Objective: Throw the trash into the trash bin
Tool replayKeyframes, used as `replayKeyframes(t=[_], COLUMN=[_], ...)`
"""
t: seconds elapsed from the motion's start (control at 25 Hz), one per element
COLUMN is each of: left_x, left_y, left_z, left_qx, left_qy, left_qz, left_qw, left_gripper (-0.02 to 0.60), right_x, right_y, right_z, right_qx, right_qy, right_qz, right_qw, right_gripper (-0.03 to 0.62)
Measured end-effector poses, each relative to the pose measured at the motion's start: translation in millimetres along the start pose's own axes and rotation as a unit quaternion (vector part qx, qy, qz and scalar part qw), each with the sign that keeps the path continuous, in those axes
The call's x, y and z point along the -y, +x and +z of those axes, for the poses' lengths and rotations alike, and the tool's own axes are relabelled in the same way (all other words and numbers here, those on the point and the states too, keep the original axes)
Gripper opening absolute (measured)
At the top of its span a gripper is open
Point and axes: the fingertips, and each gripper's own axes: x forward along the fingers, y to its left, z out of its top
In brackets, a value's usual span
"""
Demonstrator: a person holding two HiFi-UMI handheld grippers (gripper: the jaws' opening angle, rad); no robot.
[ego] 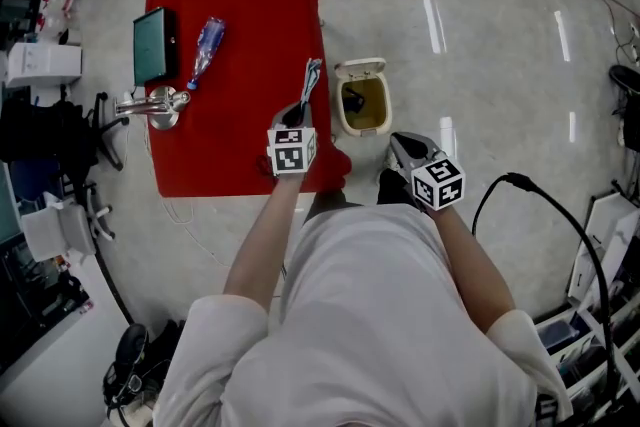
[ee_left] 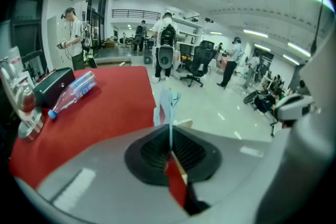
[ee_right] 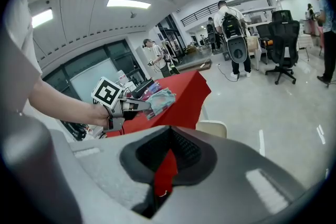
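- The left tool (ego: 305, 105) was clamped shut on a thin pale-blue wrapper (ego: 312, 75). The wrapper's long axis ran on past the jaw tips, over the right edge of the red bench (ego: 240, 25).
- The trash bin (ego: 343, 120) stood on the floor just beside that edge with its lid open. It lay to the wrapper's right, so a sideways carry looked enough.
- The right tool (ego: 404, 147) was closed on nothing, on the bin's far side.
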Motion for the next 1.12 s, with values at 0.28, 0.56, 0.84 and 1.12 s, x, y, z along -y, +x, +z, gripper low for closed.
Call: replayKeyframes(t=[0.28,0.56,0.84,1.12], left_x=[69,125,151,149], left_y=[13,38,78,142], left_z=[-31,-70,-97,-133], left_qx=[-0.031,-0.061,-0.077,-0.092], left_qy=[-0.012,-0.055,-0.085,-0.092], left_qz=[-0.035,-0.070,-0.064,-0.046], left_qw=[0.9989,0.9942,0.9913,0.9905], left_gripper=[0.011,0.011,0.011,0.011], right_x=[22,49,84,124], right_y=[-7,-11,-12,17], right_z=[-16,-36,-58,-92], right_qx=[-0.021,-0.041,-0.062,-0.077], right_qy=[0.001,0.008,0.021,0.044], right_qz=[0.014,0.015,0.015,0.014], right_qw=[1.000,0.999,0.998,0.996], right_gripper=[0.002,0.002,0.002,0.002])
